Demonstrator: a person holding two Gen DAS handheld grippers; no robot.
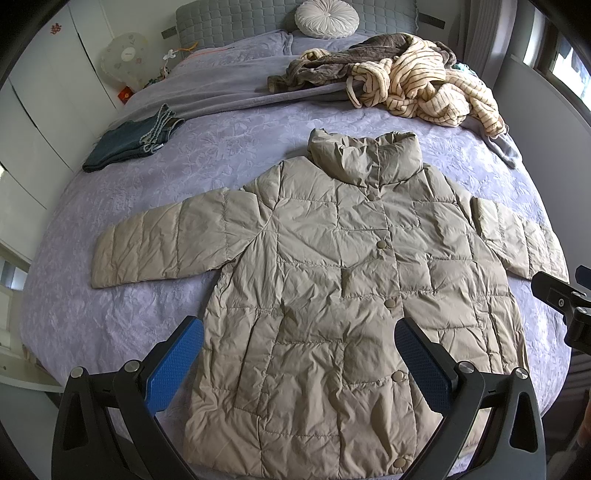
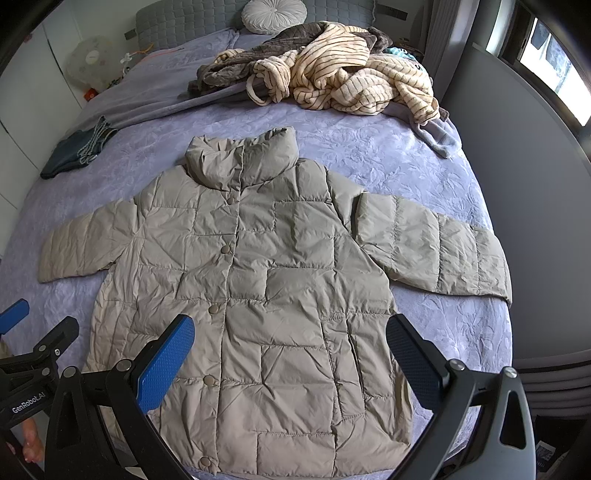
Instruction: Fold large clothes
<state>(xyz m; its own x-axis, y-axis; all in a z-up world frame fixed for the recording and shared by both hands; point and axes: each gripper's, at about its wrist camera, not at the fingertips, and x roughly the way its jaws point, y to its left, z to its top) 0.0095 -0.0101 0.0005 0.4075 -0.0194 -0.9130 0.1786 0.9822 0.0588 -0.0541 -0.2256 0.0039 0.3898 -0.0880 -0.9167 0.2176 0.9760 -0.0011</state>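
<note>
1. A beige quilted puffer jacket (image 1: pixel 332 295) is seen spread flat, snap front up, on the lavender bedspread (image 1: pixel 110 314), collar toward the headboard (image 1: pixel 229 14) and hem at the near edge.
2. The left gripper (image 1: pixel 299 354) is held wide open above the hem, nothing between its blue pads (image 1: pixel 173 365).
3. The right gripper (image 2: pixel 290 354) is likewise spread open and empty, over the lower right half of the jacket.
4. The jacket's long axis runs straight away from both grippers; the sleeves are stretched out sideways.
5. The left sleeve (image 1: pixel 159 243) is judged nearer the left gripper, the right sleeve (image 2: pixel 436 251) nearer the right gripper, so each sleeve would likely be folded inward by its own side.
6. Striped clothes (image 2: pixel 351 85) and folded jeans (image 1: pixel 133 140) lie well apart from the jacket.
</note>
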